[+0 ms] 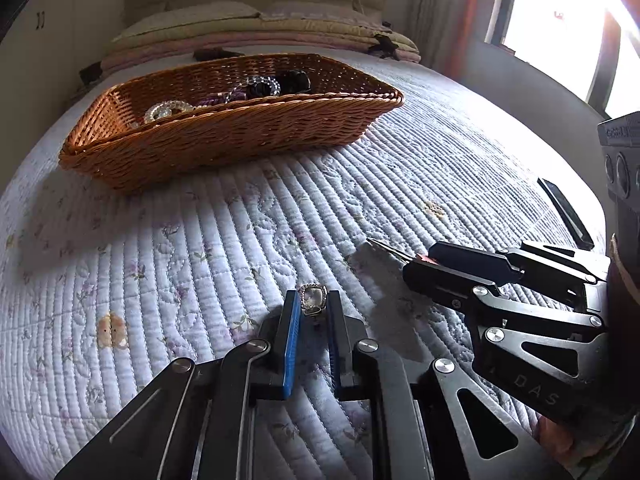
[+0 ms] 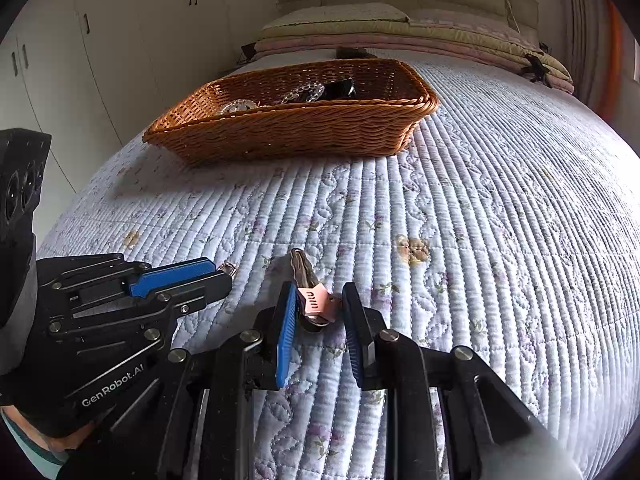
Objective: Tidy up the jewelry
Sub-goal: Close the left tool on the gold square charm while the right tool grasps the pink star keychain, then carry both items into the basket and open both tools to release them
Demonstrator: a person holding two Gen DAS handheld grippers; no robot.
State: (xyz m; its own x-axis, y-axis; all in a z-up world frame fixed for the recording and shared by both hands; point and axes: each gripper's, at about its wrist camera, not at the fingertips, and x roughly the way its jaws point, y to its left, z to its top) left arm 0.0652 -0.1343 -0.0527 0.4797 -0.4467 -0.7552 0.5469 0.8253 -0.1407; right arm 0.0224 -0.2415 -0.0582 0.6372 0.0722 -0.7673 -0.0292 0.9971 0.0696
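Ring (image 1: 314, 300): small, silver, with a pale square stone; sat between the two blue pads of the left gripper (image 1: 313, 307), low over the quilt (image 1: 200, 240); looked pinched from both sides.
Left gripper: narrow, closed on the ring; in the right wrist view (image 2: 224, 274) seen from the side, with a tiny bit of the ring (image 2: 229, 267) poking out at the tip.
Hair clip (image 2: 310, 292): brown and long, with a pink tag across it; lay on the quilt between the pads of the right gripper (image 2: 320, 300).
Right gripper: half open around the clip; left pad touching the clip or just beside it, right pad apart from it; not squeezing. In the left wrist view (image 1: 416, 264) seen from the side, with the clip's thin end (image 1: 386, 249) sticking out past the tips.
Grippers together: side by side, near each other, at the near end of the bed.
Basket (image 1: 224, 136): brown, woven, flat and wide; sat on the quilt well apart from both grippers, farther up the bed.
Inside the basket: clear bead bracelets (image 1: 168, 110), something purple (image 1: 218, 100), something black (image 1: 294, 80).
Quilt: pale blue-white, stitched in lines, with little flowers.
Pillows (image 2: 400, 20): stacked at the far end of the bed, behind the basket.
Cupboards (image 2: 120, 40): white, along the wall on the left.
Window (image 1: 560, 12): very bright, on the right.
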